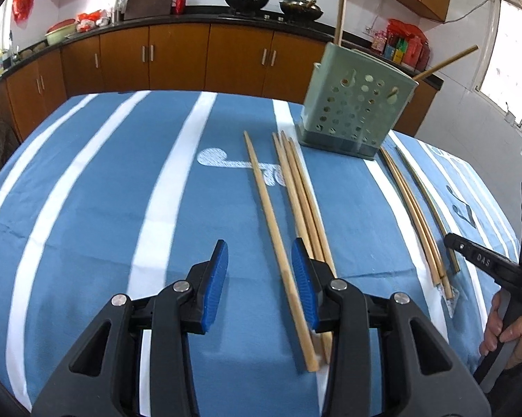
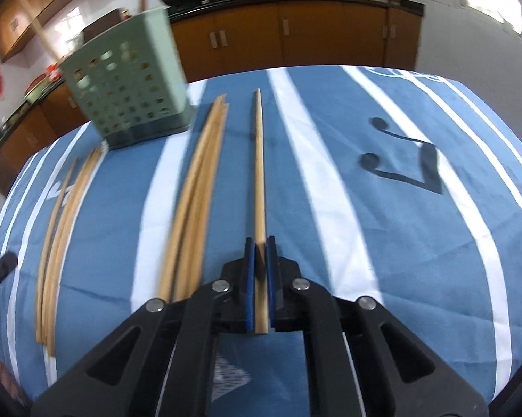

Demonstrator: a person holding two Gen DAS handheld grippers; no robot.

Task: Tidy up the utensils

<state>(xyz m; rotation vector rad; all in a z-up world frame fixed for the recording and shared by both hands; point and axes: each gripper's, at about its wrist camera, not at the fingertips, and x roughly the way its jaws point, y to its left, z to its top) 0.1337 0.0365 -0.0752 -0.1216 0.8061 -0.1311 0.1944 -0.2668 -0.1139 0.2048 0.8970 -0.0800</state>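
Observation:
A green perforated utensil holder (image 1: 358, 104) (image 2: 129, 80) stands at the far side of the blue striped tablecloth (image 1: 104, 226), with two chopsticks (image 1: 342, 3) sticking out of it. Wooden chopsticks lie on the cloth in loose groups. My left gripper (image 1: 259, 243) is open low over the cloth, and a single chopstick (image 1: 264, 205) lies between its blue pads, close to the right one. A bundle of three (image 1: 302, 201) lies just right of it. My right gripper (image 2: 260, 241) is shut on another single chopstick (image 2: 259, 173), which points away toward the holder's right.
More chopsticks lie in a group (image 2: 195, 201) left of the held one, and another group (image 2: 57, 236) lies farther left. A person's hand (image 1: 511, 326) grips the right tool's handle. Brown cabinets and a counter with woks (image 1: 247, 0) stand beyond the table's far edge.

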